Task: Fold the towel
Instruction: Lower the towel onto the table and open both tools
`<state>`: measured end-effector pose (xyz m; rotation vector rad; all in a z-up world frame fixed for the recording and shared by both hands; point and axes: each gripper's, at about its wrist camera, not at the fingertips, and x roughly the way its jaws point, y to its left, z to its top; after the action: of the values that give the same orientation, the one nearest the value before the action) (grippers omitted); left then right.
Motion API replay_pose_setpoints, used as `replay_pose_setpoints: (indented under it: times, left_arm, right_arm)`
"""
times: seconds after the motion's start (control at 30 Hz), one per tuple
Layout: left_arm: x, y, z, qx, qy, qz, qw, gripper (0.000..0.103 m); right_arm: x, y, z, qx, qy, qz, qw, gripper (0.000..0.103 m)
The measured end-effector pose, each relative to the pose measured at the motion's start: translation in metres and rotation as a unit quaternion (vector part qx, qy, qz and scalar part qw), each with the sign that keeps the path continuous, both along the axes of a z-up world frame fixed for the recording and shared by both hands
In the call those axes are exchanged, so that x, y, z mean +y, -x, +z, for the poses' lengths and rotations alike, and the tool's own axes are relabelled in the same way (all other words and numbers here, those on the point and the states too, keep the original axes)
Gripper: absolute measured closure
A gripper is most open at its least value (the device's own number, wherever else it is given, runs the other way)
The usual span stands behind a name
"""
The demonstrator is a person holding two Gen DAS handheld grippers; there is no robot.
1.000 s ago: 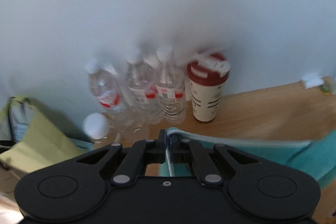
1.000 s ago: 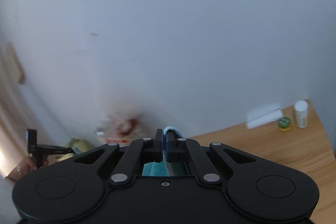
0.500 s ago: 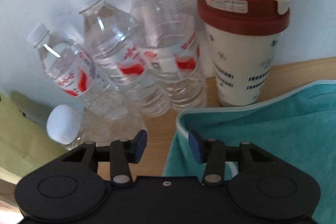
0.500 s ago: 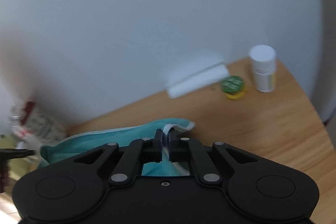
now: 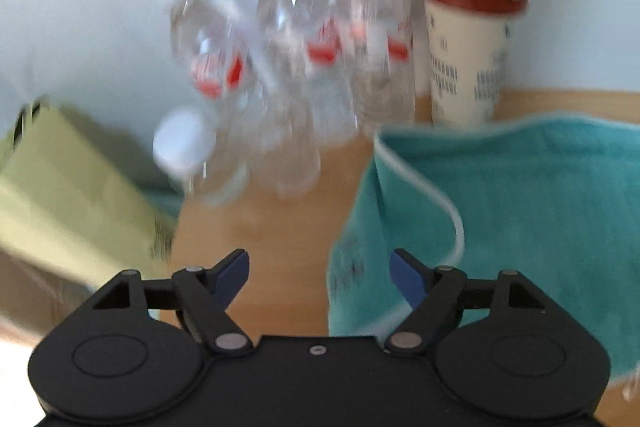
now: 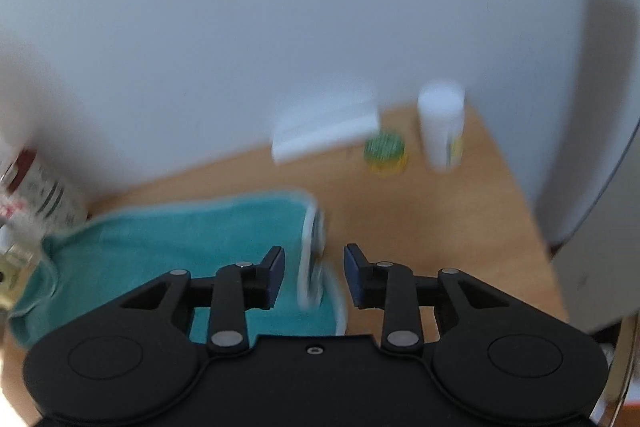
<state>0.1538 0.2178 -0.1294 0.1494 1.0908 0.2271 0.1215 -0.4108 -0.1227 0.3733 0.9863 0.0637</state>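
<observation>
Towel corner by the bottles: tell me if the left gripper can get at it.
Probably yes. The left gripper is open, the towel corner lies just ahead to its right, and only bare table lies between; the bottles stand farther back.

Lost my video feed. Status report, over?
Left gripper open, right gripper open. Teal towel lying on table, released. Water bottles and cup crowd its far edge.
</observation>
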Motion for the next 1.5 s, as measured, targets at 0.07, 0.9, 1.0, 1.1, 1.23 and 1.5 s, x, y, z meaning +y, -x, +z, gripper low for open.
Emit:
replay_pose_setpoints:
  times: [0.07, 0.9, 1.0, 1.1, 1.23, 1.5]
  left_arm:
    - [0.005, 0.014, -0.005, 0.018, 0.029, 0.023, 0.9992, 0.023]
    - [0.030, 0.029, -0.077, 0.035, 0.105, 0.146, 0.9830, 0.023]
    - [0.028, 0.031, -0.077, 0.027, 0.118, 0.144, 0.9821, 0.028]
    - [0.028, 0.032, -0.077, 0.016, 0.142, 0.149, 0.9784, 0.056]
    - [0.022, 0.031, -0.073, 0.015, 0.137, 0.132, 0.9816, 0.090]
    - [0.017, 0.035, -0.044, 0.011, 0.090, 0.088, 0.9920, 0.099]
  right_arm:
    - [0.006, 0.009, -0.013, 0.039, -0.010, 0.006, 0.999, 0.066]
    - [0.021, -0.007, -0.051, 0.092, 0.005, -0.029, 0.995, 0.082]
    - [0.019, -0.009, -0.054, 0.103, -0.012, -0.029, 0.994, 0.095]
    - [0.015, -0.008, -0.054, 0.105, -0.029, -0.037, 0.993, 0.099]
    - [0.013, -0.002, -0.052, 0.097, -0.037, -0.045, 0.994, 0.100]
    - [0.006, 0.018, -0.026, 0.063, -0.050, -0.054, 0.995, 0.100]
